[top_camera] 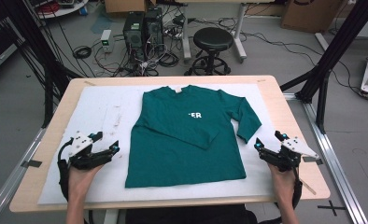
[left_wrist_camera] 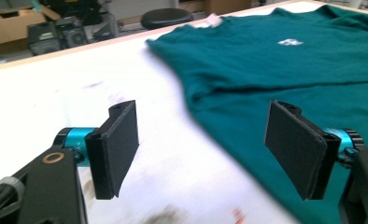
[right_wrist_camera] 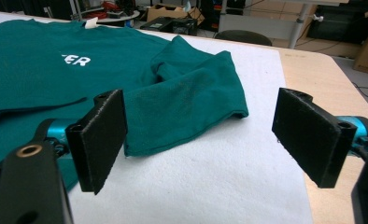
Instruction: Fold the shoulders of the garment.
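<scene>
Shirt (top_camera: 187, 135) flat mid-surface, one sleeve folded. Left claw (top_camera: 103, 145) and right claw (top_camera: 269, 141) wide, empty. Pinch remaining sleeve (top_camera: 247, 119) cuff; fold inward.

Left gripper (top_camera: 105, 143) held low at the near left, jaws spread wide, nothing between them. Right gripper (top_camera: 268, 141) held low at the near right, jaws likewise wide apart, gripping nothing. Forearms entering from the bottom edge.
</scene>
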Action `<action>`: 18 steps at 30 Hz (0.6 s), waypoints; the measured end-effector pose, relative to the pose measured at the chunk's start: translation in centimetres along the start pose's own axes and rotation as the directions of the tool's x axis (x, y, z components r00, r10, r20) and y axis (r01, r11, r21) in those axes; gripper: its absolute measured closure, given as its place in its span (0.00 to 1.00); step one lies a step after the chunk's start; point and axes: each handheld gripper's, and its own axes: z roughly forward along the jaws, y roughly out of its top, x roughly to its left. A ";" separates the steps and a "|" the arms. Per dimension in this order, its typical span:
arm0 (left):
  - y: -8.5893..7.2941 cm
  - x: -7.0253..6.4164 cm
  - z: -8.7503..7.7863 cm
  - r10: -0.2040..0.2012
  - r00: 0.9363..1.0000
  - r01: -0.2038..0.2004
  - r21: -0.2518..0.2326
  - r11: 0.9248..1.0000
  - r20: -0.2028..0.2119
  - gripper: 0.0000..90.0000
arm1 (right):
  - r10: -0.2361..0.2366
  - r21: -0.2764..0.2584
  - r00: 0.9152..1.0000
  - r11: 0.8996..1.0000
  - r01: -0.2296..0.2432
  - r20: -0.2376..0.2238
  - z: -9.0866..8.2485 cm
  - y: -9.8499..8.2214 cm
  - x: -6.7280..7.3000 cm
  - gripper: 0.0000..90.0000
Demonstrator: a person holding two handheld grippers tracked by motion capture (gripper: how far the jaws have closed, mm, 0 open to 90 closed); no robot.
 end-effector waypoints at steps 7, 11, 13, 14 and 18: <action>-1.3 1.4 -1.1 -0.039 0.997 0.034 -0.070 0.997 -0.072 0.29 | 0.006 0.019 1.000 1.000 -0.006 0.000 0.2 0.1 -0.1 0.21; -1.9 1.7 -1.1 -0.065 0.994 0.058 -0.083 0.995 -0.087 0.29 | 0.003 0.033 1.000 0.999 -0.003 0.004 0.3 0.2 0.0 0.21; -2.1 1.8 -1.0 -0.077 0.993 0.071 -0.078 0.994 -0.085 0.29 | -0.004 0.039 1.000 0.999 0.004 0.005 0.3 0.2 0.1 0.21; -2.1 1.8 -1.0 -0.077 0.993 0.071 -0.078 0.994 -0.085 0.29 | -0.009 0.038 1.000 0.999 0.009 0.007 0.4 0.2 0.1 0.21; -2.3 1.9 -0.9 -0.091 0.992 0.085 -0.075 0.994 -0.082 0.29 | -0.019 0.038 1.000 0.999 0.018 0.010 0.3 0.2 0.2 0.21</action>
